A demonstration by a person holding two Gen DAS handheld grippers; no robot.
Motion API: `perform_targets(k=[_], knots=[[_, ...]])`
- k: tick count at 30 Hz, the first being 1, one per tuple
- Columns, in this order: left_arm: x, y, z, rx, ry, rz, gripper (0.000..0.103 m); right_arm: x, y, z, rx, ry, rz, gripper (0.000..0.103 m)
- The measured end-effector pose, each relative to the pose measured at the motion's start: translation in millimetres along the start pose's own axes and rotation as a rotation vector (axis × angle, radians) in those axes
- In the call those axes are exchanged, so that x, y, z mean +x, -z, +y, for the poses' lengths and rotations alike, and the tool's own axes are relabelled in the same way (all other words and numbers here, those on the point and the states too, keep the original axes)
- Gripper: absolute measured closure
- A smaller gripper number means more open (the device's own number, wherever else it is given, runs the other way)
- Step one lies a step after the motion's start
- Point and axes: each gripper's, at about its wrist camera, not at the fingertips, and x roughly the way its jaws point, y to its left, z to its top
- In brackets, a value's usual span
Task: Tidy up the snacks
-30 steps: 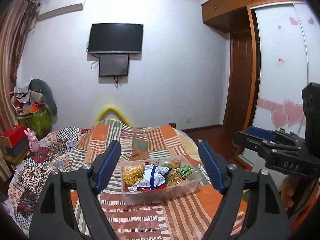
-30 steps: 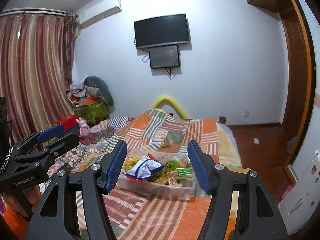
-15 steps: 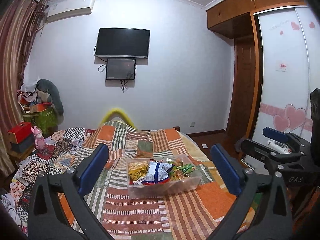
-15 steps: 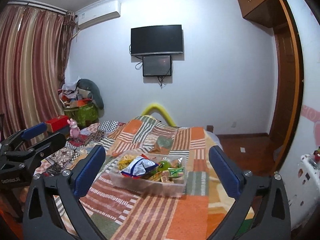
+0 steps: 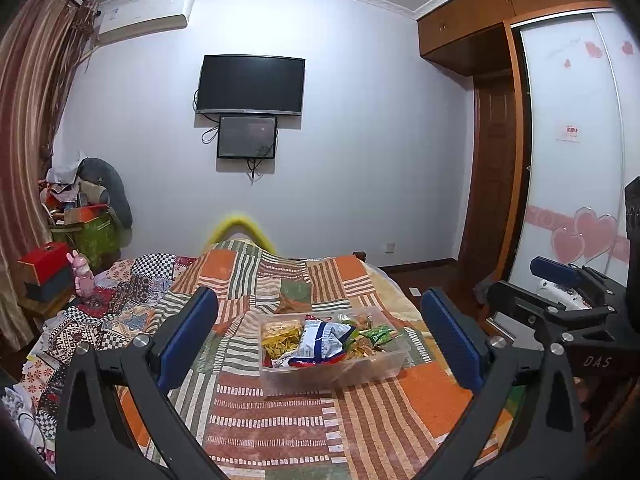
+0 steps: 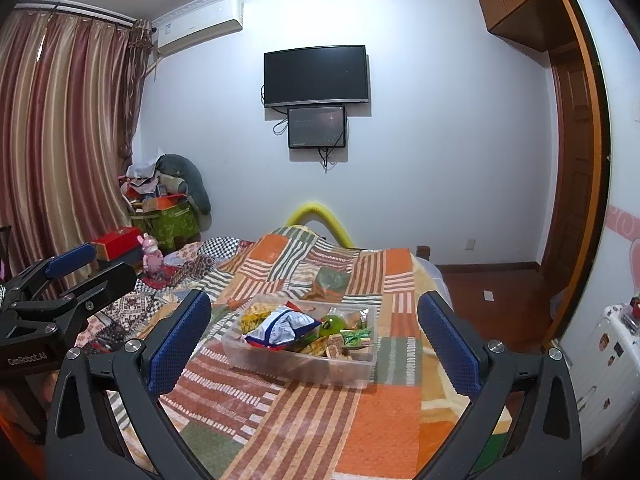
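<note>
A clear plastic bin (image 5: 372,368) full of snack packets stands on the patchwork bed; it also shows in the right wrist view (image 6: 296,364). A blue and white bag (image 5: 320,340) lies on top, next to a yellow packet (image 5: 280,332) and green packets (image 5: 376,334). In the right wrist view I see the blue and white bag (image 6: 280,326) and a green item (image 6: 334,323). My left gripper (image 5: 320,336) is open wide and empty, held back from the bin. My right gripper (image 6: 314,332) is open wide and empty, also back from the bin.
The patchwork bedspread (image 5: 280,420) covers the bed. A pink toy (image 5: 82,276) and a red box (image 5: 44,260) sit at the left. A wardrobe with heart stickers (image 5: 576,200) stands right. A TV (image 5: 252,84) hangs on the far wall.
Both grippers have opened wider and pulled back from the bin, which now looks smaller and farther. The bin and snacks have not moved.
</note>
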Motion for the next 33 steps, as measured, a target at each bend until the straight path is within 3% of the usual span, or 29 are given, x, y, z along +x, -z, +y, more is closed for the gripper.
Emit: perform_targets(k=[33], knots=[[0.0,-0.5,-6.6,0.024,0.023,-0.015,0.0,-6.2,-4.0,-1.2,0.014,0.011,-0.015,0.0]])
